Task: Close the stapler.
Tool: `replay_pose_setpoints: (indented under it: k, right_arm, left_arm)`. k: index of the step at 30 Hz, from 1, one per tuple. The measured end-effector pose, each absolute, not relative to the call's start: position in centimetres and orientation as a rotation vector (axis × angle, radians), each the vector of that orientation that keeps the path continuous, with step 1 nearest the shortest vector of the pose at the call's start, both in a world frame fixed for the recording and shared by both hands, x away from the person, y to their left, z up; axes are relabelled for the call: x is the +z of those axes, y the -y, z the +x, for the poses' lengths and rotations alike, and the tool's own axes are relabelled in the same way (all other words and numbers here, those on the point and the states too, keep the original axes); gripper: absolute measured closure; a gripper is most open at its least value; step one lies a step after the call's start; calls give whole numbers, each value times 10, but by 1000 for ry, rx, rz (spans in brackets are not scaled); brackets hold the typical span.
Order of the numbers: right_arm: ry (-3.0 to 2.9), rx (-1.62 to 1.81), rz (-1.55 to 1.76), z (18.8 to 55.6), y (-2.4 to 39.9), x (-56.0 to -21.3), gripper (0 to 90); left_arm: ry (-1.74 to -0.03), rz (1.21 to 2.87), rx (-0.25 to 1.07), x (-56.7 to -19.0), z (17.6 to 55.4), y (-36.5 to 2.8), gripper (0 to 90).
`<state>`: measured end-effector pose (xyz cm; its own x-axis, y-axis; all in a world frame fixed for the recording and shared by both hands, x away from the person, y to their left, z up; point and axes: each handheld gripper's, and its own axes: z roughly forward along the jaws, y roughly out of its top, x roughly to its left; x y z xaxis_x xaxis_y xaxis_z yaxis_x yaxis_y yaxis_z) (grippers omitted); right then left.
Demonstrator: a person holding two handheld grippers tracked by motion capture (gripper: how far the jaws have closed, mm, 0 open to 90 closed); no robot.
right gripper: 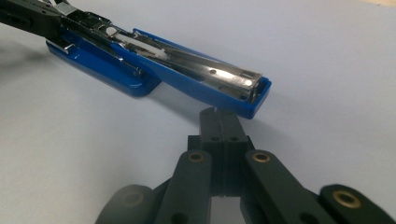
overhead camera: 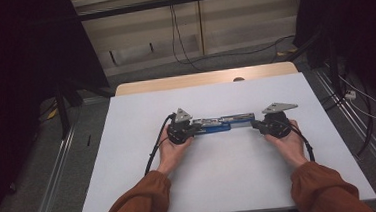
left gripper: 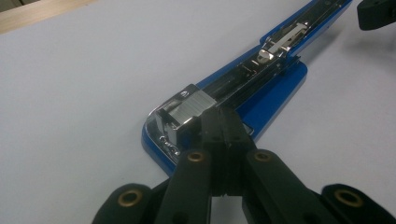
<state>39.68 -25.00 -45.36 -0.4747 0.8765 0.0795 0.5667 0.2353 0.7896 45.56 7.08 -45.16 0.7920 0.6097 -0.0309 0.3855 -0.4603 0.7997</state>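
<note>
A blue stapler (overhead camera: 222,123) lies swung open flat at the middle of the white table top (overhead camera: 231,183). My left gripper (overhead camera: 197,128) is at its left end, and my right gripper (overhead camera: 254,125) is at its right end. In the left gripper view the left gripper (left gripper: 223,116) is shut, its tips resting on the stapler's (left gripper: 275,88) black magazine beside a silver block of staples (left gripper: 187,109). In the right gripper view the right gripper (right gripper: 219,116) is shut with nothing between its jaws. Its tips sit right at the end of the stapler's (right gripper: 187,74) blue top cover.
A strip of bare wood (overhead camera: 199,79) shows along the table's far edge. Black cables (overhead camera: 182,46) trail over the floor behind, and dark stands (overhead camera: 63,109) rise at both sides of the table. Open white surface surrounds the stapler.
</note>
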Motion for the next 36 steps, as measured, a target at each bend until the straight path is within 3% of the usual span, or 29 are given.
replay_pose_setpoints:
  k: [36]
  right_arm:
    - [-2114, 1022, 1395, 407, 245, -463, 900]
  left_arm:
    - [-736, 2100, 312, -452, 456, -70, 900]
